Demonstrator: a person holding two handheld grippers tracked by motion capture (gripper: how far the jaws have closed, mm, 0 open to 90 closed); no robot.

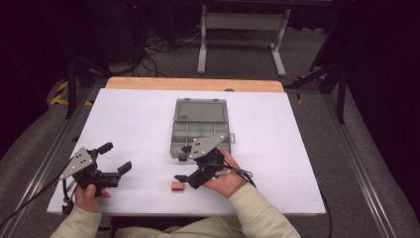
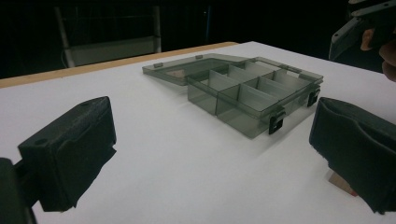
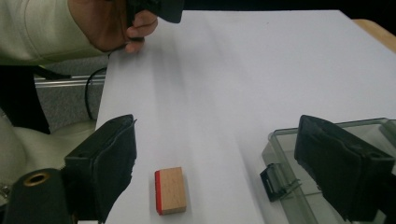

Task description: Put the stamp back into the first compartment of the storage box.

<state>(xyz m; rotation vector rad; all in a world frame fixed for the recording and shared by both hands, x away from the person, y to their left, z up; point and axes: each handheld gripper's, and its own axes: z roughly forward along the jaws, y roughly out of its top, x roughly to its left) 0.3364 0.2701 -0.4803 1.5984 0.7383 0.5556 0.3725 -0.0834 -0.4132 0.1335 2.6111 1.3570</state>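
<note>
We hang the right tongs [image 1: 184, 162], jaws spread, over the wooden block [image 3: 170, 190] to straddle it. The compartment box [image 1: 200, 130] lies lid-open just beyond on the bench [image 1: 133, 119], ready. Left tongs [image 1: 115, 158] idle far left, released, empty.

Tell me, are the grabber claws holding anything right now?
No, nothing is held. The right gripper is open, its jaws on either side of the small wooden block without touching it. The left gripper is open too, with only bare table between its jaws.
</note>
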